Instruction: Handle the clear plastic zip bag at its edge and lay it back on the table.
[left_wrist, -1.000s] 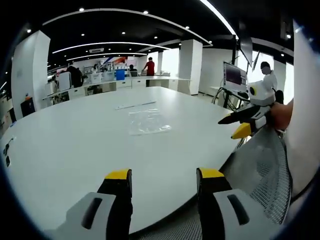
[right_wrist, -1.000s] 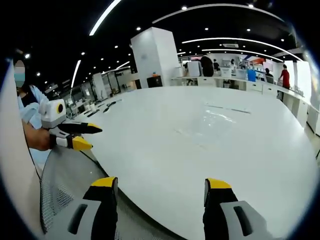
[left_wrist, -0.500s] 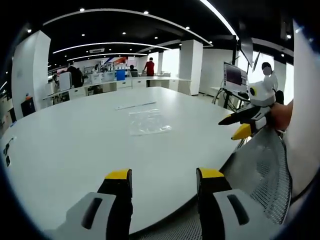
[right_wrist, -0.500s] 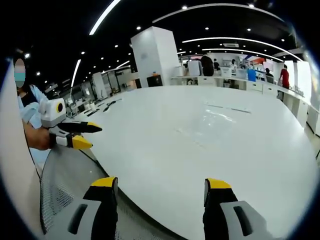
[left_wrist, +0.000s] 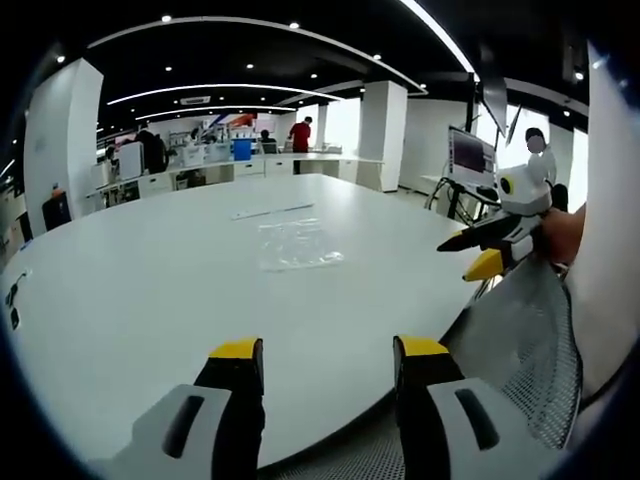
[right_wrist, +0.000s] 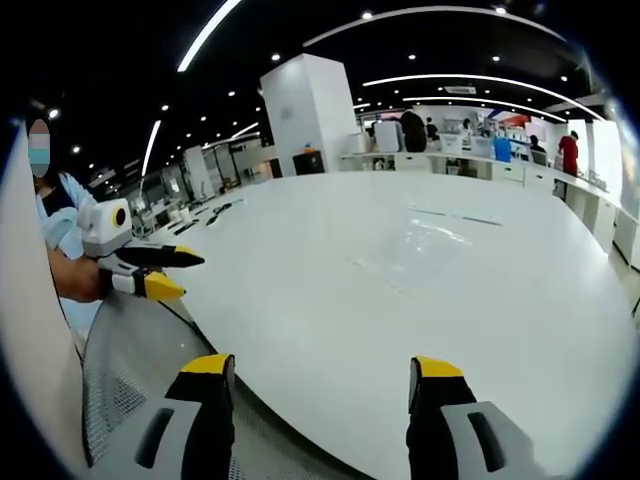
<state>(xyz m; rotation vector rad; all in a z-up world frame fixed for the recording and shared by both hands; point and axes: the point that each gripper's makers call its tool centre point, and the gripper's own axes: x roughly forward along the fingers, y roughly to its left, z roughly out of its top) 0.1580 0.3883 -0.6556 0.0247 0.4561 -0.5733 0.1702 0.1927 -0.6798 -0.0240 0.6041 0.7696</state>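
A clear plastic zip bag (left_wrist: 297, 245) lies flat near the middle of the big white table (left_wrist: 120, 300), far ahead of my left gripper (left_wrist: 328, 352), whose yellow-tipped jaws stand open and empty over the near edge. From the right gripper view the bag (right_wrist: 428, 240) is a faint sheen on the tabletop (right_wrist: 330, 300), well beyond my right gripper (right_wrist: 325, 372), also open with nothing held. Each gripper appears in the other's view: the right gripper (left_wrist: 475, 252) at the right, the left gripper (right_wrist: 165, 272) at the left, both held in a hand off the table.
A grey mesh chair back (left_wrist: 525, 340) sits between the grippers, below the table edge (right_wrist: 130, 370). A thin strip (left_wrist: 270, 211) lies beyond the bag. Small dark items (left_wrist: 12, 300) rest at the table's far left. Desks, pillars and people stand behind.
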